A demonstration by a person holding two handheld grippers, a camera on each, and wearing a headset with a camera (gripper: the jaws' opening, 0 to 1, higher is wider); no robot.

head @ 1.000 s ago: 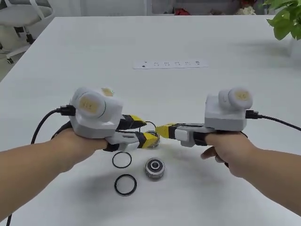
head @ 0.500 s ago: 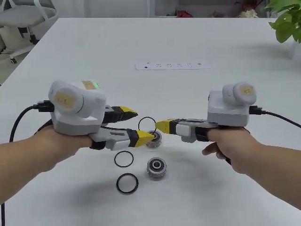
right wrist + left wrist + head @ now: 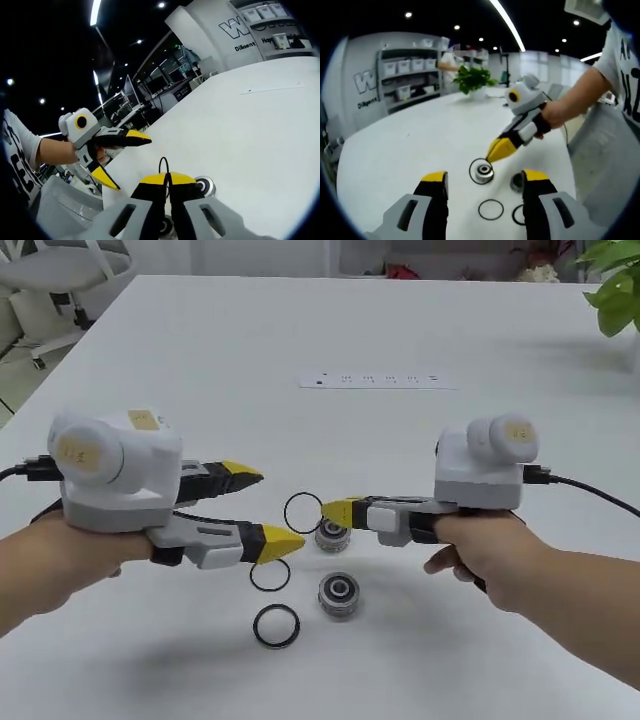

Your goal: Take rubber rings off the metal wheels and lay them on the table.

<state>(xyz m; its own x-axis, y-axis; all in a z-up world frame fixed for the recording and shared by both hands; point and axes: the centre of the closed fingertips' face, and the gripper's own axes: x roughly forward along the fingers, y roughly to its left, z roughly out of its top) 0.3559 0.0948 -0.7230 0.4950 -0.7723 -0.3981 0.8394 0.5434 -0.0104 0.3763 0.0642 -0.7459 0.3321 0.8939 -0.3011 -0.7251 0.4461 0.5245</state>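
White table point(image 3: 420, 325) with power strip point(image 3: 378, 381); office chair point(image 3: 55, 270) far left, plant point(image 3: 618, 285) far right; shelving point(image 3: 402, 85), ceiling strip light point(image 3: 507, 22)

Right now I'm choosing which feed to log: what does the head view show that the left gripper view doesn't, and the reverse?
The head view adds a power strip and an office chair. The left gripper view adds shelves of bins and the person's shirt. Both share the right gripper shut on a rubber ring, two metal wheels, two loose rings and the white table.
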